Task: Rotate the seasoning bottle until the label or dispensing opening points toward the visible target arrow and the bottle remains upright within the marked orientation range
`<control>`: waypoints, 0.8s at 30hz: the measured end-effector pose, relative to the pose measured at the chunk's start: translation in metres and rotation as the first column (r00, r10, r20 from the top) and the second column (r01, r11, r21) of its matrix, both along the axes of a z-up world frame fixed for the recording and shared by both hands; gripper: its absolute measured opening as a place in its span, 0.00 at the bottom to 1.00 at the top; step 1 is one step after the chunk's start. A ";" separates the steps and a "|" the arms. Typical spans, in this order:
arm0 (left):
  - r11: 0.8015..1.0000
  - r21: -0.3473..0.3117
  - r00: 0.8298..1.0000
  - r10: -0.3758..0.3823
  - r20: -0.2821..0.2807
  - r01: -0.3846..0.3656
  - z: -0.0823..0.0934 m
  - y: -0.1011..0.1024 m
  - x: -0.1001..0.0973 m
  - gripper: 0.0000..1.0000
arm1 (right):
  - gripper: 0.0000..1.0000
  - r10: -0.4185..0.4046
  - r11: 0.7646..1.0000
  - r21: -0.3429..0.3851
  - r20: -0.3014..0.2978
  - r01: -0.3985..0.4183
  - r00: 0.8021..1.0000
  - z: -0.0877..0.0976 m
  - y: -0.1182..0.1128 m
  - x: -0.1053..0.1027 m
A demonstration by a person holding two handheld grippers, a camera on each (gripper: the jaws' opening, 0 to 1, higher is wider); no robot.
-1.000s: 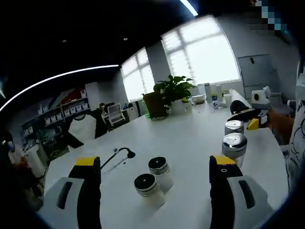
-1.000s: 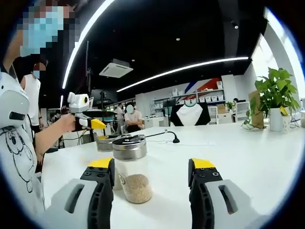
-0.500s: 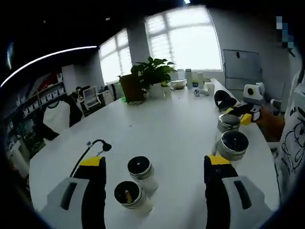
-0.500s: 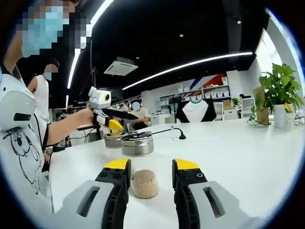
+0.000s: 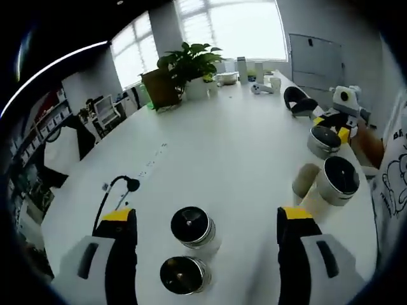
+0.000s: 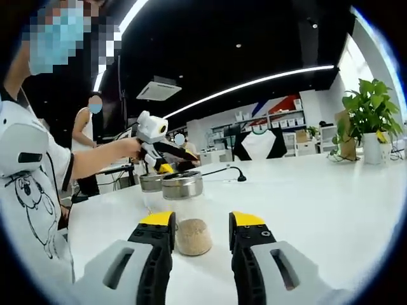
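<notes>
Right hand-held gripper [image 6: 200,223] clamps the clear steel-lidded seasoning bottle [image 6: 188,216]; twist slowly, keep it upright (left hand-held gripper [image 5: 203,219] wide)

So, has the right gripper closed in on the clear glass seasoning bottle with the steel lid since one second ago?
Yes. The right gripper now clamps the clear glass seasoning bottle, still standing on the white table.

Seasoning bottle [image 6: 186,213]: clear glass jar with a silver metal lid, its lower part filled with pale tan granules. It stands upright on the white worktop [image 6: 331,203], between the jaws of the right hand-held gripper [image 6: 200,220]. In the left gripper view the bottle [image 5: 332,184] stands near the worktop's right edge.
</notes>
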State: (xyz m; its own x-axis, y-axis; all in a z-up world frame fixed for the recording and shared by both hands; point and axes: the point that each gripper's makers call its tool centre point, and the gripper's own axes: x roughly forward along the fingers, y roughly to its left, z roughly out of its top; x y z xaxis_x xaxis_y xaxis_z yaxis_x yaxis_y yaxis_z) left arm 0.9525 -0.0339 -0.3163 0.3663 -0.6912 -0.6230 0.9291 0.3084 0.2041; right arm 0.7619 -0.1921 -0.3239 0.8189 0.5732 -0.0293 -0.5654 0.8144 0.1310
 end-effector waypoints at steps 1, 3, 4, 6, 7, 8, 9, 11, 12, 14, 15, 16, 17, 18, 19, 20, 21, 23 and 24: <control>1.000 0.023 1.000 -0.005 -0.004 0.005 -0.002 0.000 0.001 0.95 | 0.30 -0.003 1.000 0.003 0.003 0.003 1.000 0.000 -0.001 0.000; 0.998 0.063 1.000 -0.019 -0.003 0.019 -0.005 -0.001 0.003 0.94 | 0.27 -0.002 1.000 0.010 0.006 0.002 1.000 0.001 -0.002 -0.001; 0.997 0.073 1.000 -0.028 -0.004 0.028 -0.006 -0.001 0.003 0.89 | 0.27 -0.001 1.000 0.013 0.005 0.001 1.000 0.001 -0.003 -0.002; 0.996 0.068 0.998 -0.052 -0.039 0.055 -0.005 -0.005 -0.001 0.82 | 0.26 -0.002 1.000 0.012 0.003 0.002 1.000 -0.001 -0.004 -0.002; 0.996 0.061 0.996 -0.061 -0.070 0.066 -0.005 -0.008 -0.004 0.80 | 0.26 -0.003 1.000 0.012 -0.002 0.003 1.000 -0.002 -0.005 -0.002; 0.995 0.061 0.994 -0.078 -0.076 0.083 -0.005 -0.009 -0.005 0.79 | 0.26 -0.004 1.000 0.012 -0.005 0.004 1.000 -0.003 -0.005 -0.002; 0.994 0.071 0.994 -0.075 -0.076 0.081 -0.005 -0.009 -0.003 0.78 | 0.26 -0.005 1.000 0.011 -0.008 0.005 1.000 -0.004 -0.006 -0.003; 0.989 0.109 0.994 -0.090 -0.068 0.097 -0.009 -0.008 0.000 0.76 | 0.25 -0.008 1.000 0.013 -0.011 0.008 1.000 -0.005 -0.009 -0.004; 0.988 0.118 0.992 -0.096 -0.075 0.105 -0.011 -0.008 0.000 0.75 | 0.25 -0.009 1.000 0.014 -0.011 0.009 1.000 -0.005 -0.009 -0.004; 0.987 0.123 0.990 -0.094 -0.107 0.107 -0.016 -0.008 0.001 0.74 | 0.24 -0.011 1.000 0.019 -0.009 0.011 1.000 -0.005 -0.012 -0.005; 0.986 0.117 0.986 -0.105 -0.127 0.120 -0.018 -0.009 0.000 0.74 | 0.23 -0.013 1.000 0.023 -0.009 0.013 1.000 -0.005 -0.013 -0.005; 0.983 0.116 0.983 -0.129 -0.130 0.144 -0.018 -0.011 -0.003 0.72 | 0.23 -0.015 1.000 0.024 -0.008 0.015 1.000 -0.005 -0.014 -0.005; 0.979 0.122 0.980 -0.143 -0.141 0.160 -0.020 -0.011 -0.006 0.69 | 0.23 -0.018 1.000 0.025 -0.007 0.018 1.000 -0.004 -0.015 -0.005; 0.978 0.126 0.978 -0.147 -0.146 0.166 -0.021 -0.011 -0.006 0.67 | 0.23 -0.020 0.999 0.027 -0.005 0.020 1.000 -0.004 -0.016 -0.005; 0.979 0.130 0.980 -0.138 -0.146 0.157 -0.022 -0.011 -0.004 0.66 | 0.23 -0.021 0.999 0.029 -0.005 0.021 1.000 -0.004 -0.016 -0.005; 0.979 0.134 0.980 -0.132 -0.146 0.152 -0.023 -0.011 -0.002 0.66 | 0.22 -0.022 0.999 0.033 -0.006 0.022 1.000 -0.004 -0.017 -0.005; 0.978 0.140 0.980 -0.133 -0.148 0.154 -0.024 -0.010 -0.002 0.64 | 0.22 -0.021 0.999 0.034 -0.006 0.021 1.000 -0.004 -0.017 -0.005; 0.978 0.138 0.978 -0.136 -0.156 0.158 -0.025 -0.008 0.001 0.54 | 0.21 -0.021 0.999 0.032 -0.012 0.022 1.000 -0.007 -0.017 -0.005; 0.977 0.143 0.978 -0.138 -0.158 0.161 -0.027 -0.006 0.002 0.50 | 0.21 -0.023 0.999 0.027 -0.018 0.023 1.000 -0.008 -0.017 -0.005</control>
State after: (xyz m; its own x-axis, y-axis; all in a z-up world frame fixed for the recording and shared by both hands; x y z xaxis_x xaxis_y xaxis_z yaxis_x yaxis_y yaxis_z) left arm 0.9547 -0.0399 -0.3431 0.1633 -0.6225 -0.7654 0.9855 0.1396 0.0967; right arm 0.7568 -0.2095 -0.3324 0.8314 0.5549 -0.0281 -0.5439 0.8232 0.1631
